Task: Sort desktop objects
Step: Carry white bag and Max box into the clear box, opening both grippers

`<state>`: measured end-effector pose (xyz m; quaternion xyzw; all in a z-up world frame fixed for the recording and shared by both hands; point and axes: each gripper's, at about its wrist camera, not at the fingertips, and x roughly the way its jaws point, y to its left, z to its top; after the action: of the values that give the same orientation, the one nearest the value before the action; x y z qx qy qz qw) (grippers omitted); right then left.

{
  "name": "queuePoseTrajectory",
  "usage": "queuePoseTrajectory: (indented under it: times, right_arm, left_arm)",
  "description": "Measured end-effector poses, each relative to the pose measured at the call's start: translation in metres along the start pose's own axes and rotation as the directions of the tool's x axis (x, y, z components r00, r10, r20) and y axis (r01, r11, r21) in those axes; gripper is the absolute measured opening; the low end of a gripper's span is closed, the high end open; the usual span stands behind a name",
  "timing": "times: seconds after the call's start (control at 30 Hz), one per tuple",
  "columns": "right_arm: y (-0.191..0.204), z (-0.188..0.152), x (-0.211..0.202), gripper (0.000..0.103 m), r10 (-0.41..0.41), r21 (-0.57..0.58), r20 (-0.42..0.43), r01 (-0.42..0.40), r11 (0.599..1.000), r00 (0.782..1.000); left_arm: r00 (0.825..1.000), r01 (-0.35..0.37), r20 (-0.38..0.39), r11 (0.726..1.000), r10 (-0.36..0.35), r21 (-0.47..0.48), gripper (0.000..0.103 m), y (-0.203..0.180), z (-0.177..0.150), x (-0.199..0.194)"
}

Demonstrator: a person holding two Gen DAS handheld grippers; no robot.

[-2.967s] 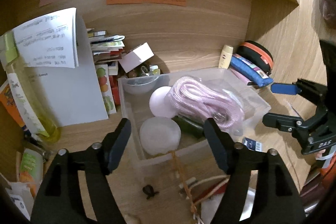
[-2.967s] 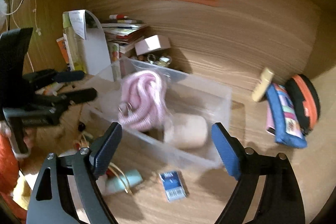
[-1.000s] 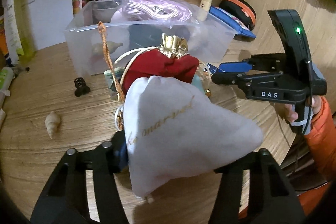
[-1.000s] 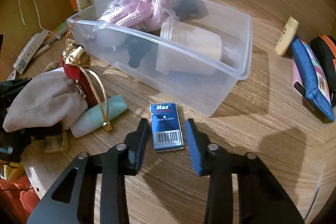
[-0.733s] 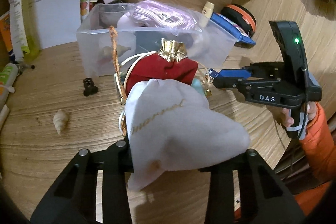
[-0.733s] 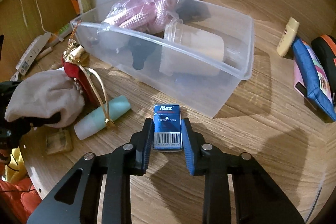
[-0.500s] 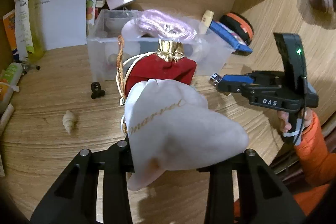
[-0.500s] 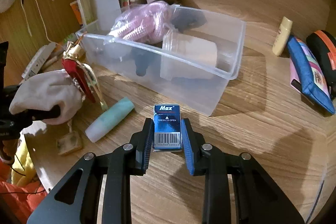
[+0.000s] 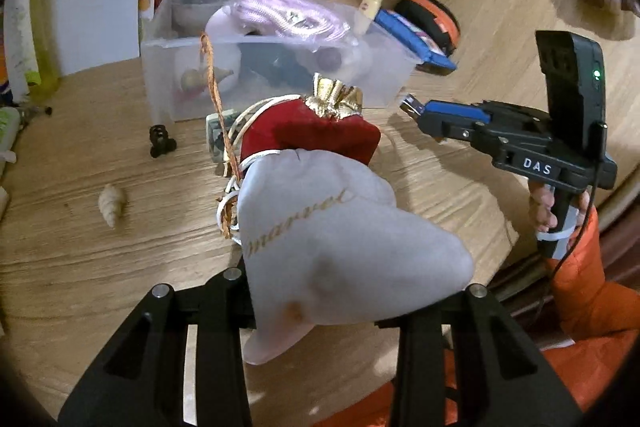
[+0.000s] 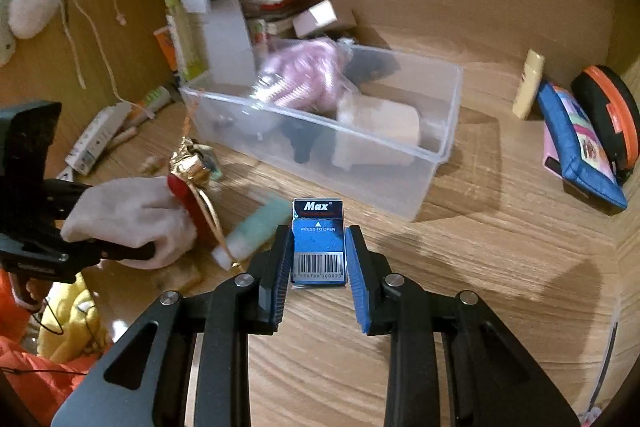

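Note:
My left gripper (image 9: 320,303) is shut on a white cloth pouch (image 9: 344,239) with gold lettering, and a red pouch (image 9: 316,133) with a gold top hangs with it by its cords, both held above the desk. My right gripper (image 10: 318,251) is shut on a small blue Max staples box (image 10: 318,241), lifted off the desk. The clear plastic bin (image 10: 436,147) stands ahead, holding pink rope (image 10: 304,75), a cup and dark items. In the right wrist view the left gripper with the white pouch (image 10: 124,215) is at the left.
A mint tube (image 10: 256,223) lies in front of the bin. A shell (image 9: 112,209) and a black clip (image 9: 160,143) lie left on the desk. A blue pencil case (image 10: 580,143), an orange-black case (image 10: 612,111) and a cream bottle (image 10: 528,83) are right. Books and papers stand behind.
Both grippers have risen from the desk. The left lifted the white and red pouches. The right closed on the blue box and raised it toward the bin.

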<state>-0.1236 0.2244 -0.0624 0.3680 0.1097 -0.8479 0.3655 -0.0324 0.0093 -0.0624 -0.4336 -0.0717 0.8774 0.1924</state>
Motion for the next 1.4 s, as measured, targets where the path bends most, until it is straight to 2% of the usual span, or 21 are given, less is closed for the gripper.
queuePoseTrajectory:
  times: [0.23,0.4,0.53,0.8,1.0,1.23,1.4]
  right_arm:
    - [0.04,0.013,-0.023,0.025,0.109,-0.063,0.072,-0.105,0.993,0.991]
    - [0.075,0.019,-0.024,0.025,0.181,-0.127,0.082,-0.17,0.977,0.98]
    - [0.084,0.019,-0.009,0.025,0.165,-0.139,0.056,-0.156,0.978,0.985]
    - [0.045,0.02,-0.004,0.025,0.122,-0.031,0.058,-0.121,0.992,0.991]
    - [0.018,0.021,-0.016,0.025,0.075,0.014,0.082,-0.077,0.997,0.994]
    - [-0.007,0.028,-0.026,0.025,0.036,0.046,0.109,-0.041,0.998,0.993]
    - [-0.025,0.035,-0.027,0.025,0.015,0.063,0.117,-0.022,0.998,0.993]
  left_arm:
    - [1.0,-0.008,0.004,1.0,0.008,0.025,0.036,-0.006,-0.003,-0.009]
    - [1.0,0.01,-0.014,0.999,-0.009,0.041,0.036,-0.011,-0.005,0.001]
    - [1.0,0.019,0.006,0.999,-0.019,0.04,0.036,-0.01,-0.007,-0.004]
    - [0.994,-0.019,0.111,0.999,0.022,-0.026,0.036,0.018,0.007,-0.045]
    - [0.979,-0.037,0.198,0.998,0.046,-0.05,0.036,0.03,0.036,-0.07]
    - [0.967,-0.049,0.249,0.998,0.058,-0.042,0.036,0.028,0.076,-0.071]
    - [0.966,-0.06,0.249,0.998,0.066,-0.031,0.036,0.027,0.1,-0.06]
